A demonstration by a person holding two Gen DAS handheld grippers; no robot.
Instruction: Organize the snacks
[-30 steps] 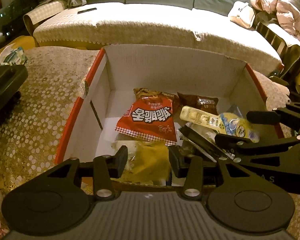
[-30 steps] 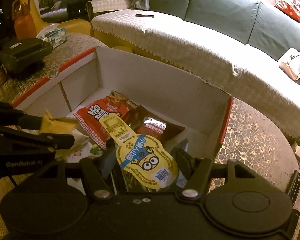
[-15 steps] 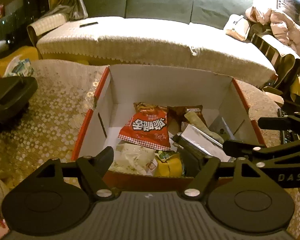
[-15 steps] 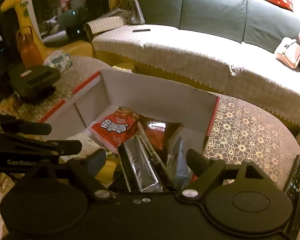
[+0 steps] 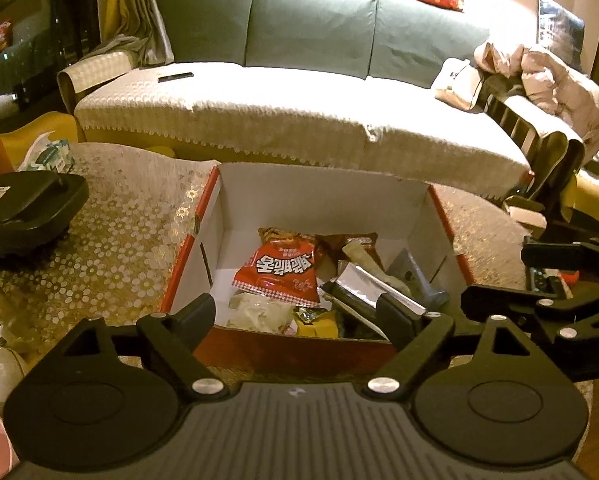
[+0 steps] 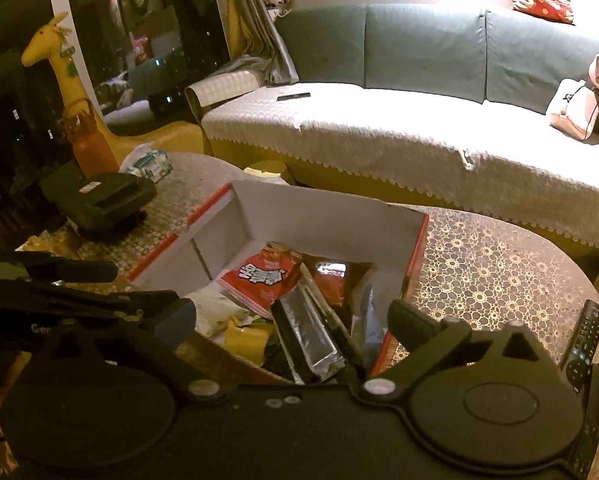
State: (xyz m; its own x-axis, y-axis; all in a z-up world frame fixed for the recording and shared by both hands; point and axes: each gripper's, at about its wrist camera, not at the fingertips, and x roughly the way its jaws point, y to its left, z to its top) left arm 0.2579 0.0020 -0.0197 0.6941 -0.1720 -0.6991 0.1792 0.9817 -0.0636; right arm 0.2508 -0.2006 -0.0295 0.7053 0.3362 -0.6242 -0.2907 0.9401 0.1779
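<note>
A red-and-white cardboard box point(image 5: 315, 200) stands on the table and holds several snacks. A red Korean-lettered bag point(image 5: 279, 274) lies in its middle, a silver foil pack point(image 5: 373, 288) to its right, a yellow packet point(image 5: 317, 326) and a pale wrapper point(image 5: 255, 308) at the front. The box point(image 6: 323, 216) also shows in the right wrist view with the red bag point(image 6: 265, 280) and foil pack point(image 6: 311, 332). My left gripper point(image 5: 299, 312) is open and empty above the box's near edge. My right gripper point(image 6: 295, 316) is open and empty beside it.
The table has a gold floral cloth point(image 5: 111, 240). A black case point(image 5: 23, 208) and a tissue pack point(image 5: 53, 156) sit at the left. Remote controls point(image 6: 583, 340) lie at the right edge. A green sofa point(image 5: 299, 92) with a white cover stands behind the table.
Both grippers have opened, dropped their snacks into the box and drawn back and up. The yellow packet and the minion pack now lie in the box.
</note>
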